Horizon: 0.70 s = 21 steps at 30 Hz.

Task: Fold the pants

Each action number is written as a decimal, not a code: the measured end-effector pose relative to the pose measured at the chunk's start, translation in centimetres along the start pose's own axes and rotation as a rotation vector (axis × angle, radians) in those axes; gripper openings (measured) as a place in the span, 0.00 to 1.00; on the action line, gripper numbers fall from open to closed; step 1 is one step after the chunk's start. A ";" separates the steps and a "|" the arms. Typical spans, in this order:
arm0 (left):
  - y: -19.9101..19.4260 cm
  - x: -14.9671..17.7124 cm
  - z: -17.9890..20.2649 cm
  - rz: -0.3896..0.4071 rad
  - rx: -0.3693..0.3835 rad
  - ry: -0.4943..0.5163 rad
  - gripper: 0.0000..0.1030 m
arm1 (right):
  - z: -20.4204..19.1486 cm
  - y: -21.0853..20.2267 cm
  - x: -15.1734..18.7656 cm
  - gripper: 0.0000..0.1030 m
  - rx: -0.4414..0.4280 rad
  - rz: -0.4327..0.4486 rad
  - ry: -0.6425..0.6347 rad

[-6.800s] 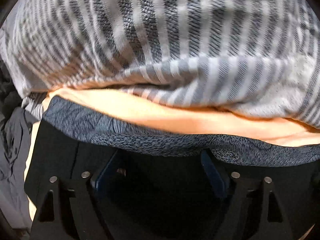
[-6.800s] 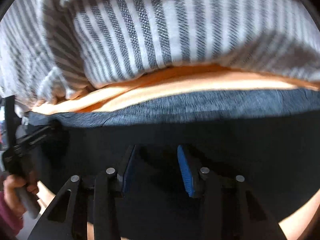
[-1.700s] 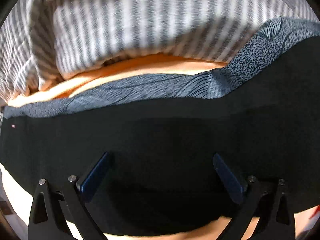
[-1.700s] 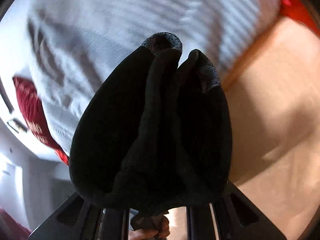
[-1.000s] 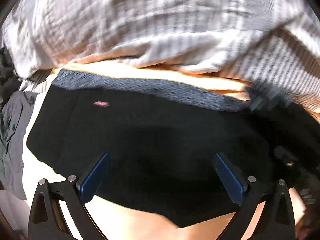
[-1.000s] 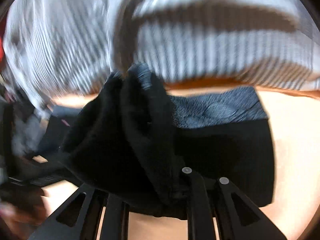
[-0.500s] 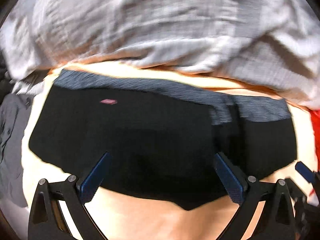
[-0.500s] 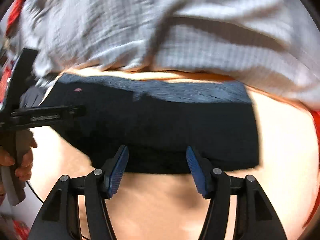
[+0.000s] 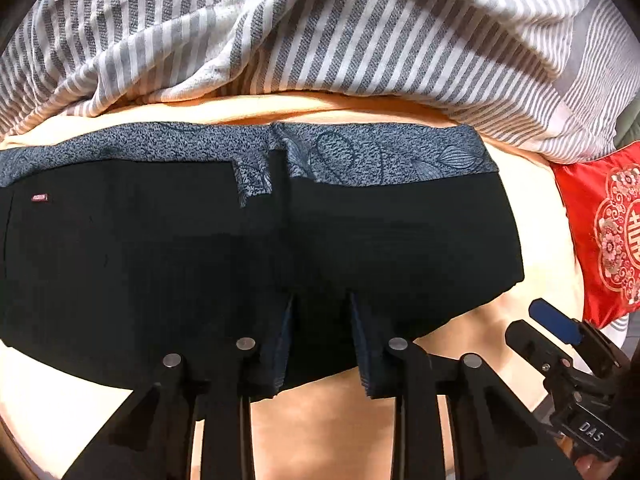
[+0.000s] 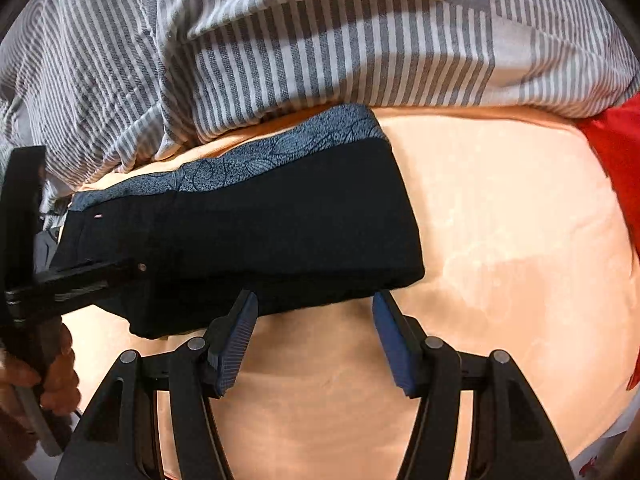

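Note:
The black pants point(image 9: 200, 264) with a blue-grey patterned waistband point(image 9: 360, 152) lie folded in a wide band on the peach sheet point(image 9: 340, 420). In the left wrist view my left gripper point(image 9: 322, 308) has its fingers half closed, tips over the near edge of the pants, with a gap between them; whether they pinch cloth does not show. In the right wrist view my right gripper point(image 10: 314, 308) is open and empty, just in front of the near edge of the pants point(image 10: 280, 232). The left gripper point(image 10: 80, 276) shows at the left there.
A grey and white striped quilt point(image 9: 320, 32) is bunched along the far side of the pants. A red embroidered cushion point(image 9: 612, 240) lies at the right. The right gripper point(image 9: 556, 324) shows low right in the left wrist view. Bare peach sheet point(image 10: 500, 260) spreads right of the pants.
The right gripper laid the lifted end of the pants over the rest, let go and drew back open. The left gripper's fingers have narrowed over the pants' near edge.

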State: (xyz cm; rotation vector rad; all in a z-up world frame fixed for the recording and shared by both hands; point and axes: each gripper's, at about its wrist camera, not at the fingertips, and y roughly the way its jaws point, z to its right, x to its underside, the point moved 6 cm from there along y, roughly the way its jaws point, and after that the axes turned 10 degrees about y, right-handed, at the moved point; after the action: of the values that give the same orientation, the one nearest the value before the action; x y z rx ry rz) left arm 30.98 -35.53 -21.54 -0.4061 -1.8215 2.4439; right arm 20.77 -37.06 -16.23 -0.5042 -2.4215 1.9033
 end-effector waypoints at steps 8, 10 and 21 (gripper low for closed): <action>1.2 2.6 -0.3 -0.056 -0.063 0.040 0.08 | 1.1 0.2 0.0 0.60 -0.006 -0.016 0.036; 1.7 3.3 -0.8 -0.056 -0.078 0.034 0.08 | 1.3 0.5 0.2 0.60 -0.008 -0.033 0.046; -3.7 2.3 -1.3 0.028 -0.182 0.000 0.08 | 1.4 -0.2 -1.1 0.60 -0.010 -0.010 0.038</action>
State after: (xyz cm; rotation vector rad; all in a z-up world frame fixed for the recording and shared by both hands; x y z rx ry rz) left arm 28.69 -32.75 -18.76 -0.4461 -2.0599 2.3025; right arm 21.45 -38.66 -16.21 -0.5228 -2.4064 1.8608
